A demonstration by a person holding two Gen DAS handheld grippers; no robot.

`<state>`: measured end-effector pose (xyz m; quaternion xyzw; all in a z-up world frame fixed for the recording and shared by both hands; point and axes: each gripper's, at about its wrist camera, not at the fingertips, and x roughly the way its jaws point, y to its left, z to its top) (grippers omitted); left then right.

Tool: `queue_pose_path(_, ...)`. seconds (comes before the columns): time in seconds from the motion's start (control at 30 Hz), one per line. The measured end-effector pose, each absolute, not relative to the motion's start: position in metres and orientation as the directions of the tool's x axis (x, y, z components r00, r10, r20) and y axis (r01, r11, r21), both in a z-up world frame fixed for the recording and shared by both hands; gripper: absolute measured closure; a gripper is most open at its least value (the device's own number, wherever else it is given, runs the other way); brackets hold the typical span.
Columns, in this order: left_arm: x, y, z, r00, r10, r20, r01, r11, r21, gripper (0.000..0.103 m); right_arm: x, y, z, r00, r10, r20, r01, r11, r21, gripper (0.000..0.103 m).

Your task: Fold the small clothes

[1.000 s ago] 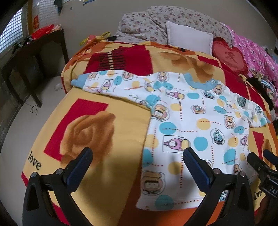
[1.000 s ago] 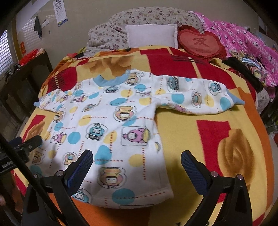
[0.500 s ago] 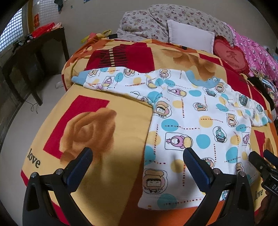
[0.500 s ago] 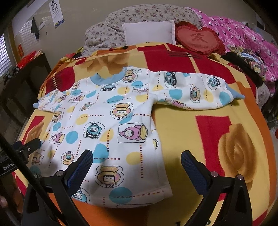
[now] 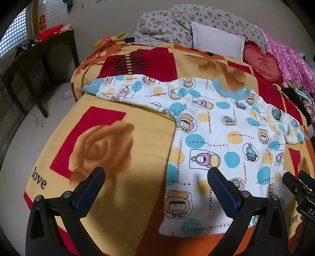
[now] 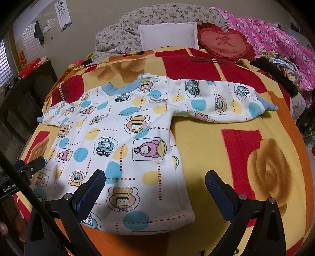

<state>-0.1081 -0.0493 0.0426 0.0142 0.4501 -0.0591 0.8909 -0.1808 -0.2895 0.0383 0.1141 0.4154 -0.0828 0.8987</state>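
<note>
Fleecy white cartoon-print baby shirt [image 5: 222,137] is lying flat, sleeves outstretched, on the red-and-yellow rose-print blanket [image 5: 118,137], ahead of both tongs. Left gripper [image 5: 155,184] is hovering spread wide beside the hem; right gripper [image 6: 153,183] likewise. Risk: pinching blanket pile together with the shirt is likely to drag and wrinkle the fold.

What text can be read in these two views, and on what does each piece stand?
"love": blanket, near edge.
"HELLO": cartoon badges on the small top.
"I LOVE YOU", under a large character: red heart cushion.
"GenRobo", cut off: left gripper body, in the right wrist view.
"DAS", cut off: right gripper body.
Wall chart: too small to read.
</note>
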Motion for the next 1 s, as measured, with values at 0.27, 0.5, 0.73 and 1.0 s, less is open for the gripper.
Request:
queue_pose_path(0.27,-0.109,-0.028,0.046,0.591,-0.077,-0.803,0.098,0.995,-0.024,0.0,-0.182,-0.297,0.039,0.636,-0.069,-0.769,0.256,0.958,0.126,0.0)
queue_pose_path(0.5,-0.114,-0.018,0.041,0.563,-0.114,-0.818,0.107,0.992,-0.064,0.0,-0.191,-0.309,0.034,0.615,-0.085,-0.784,0.277,0.954,0.114,0.0)
queue_pose_path(0.73,-0.116,-0.032,0.033,0.542,-0.127,-0.831,0.14,0.988,-0.059,0.0,-0.202,-0.328,0.024,0.581,-0.076,-0.81,0.309,0.942,0.133,0.0)
queue_pose_path(1.0,-0.118,-0.038,0.032,0.54,-0.12,-0.833,0.152,0.987,-0.044,0.0,-0.198,-0.312,0.014,0.552,-0.007,-0.834,0.216,0.967,0.135,0.029)
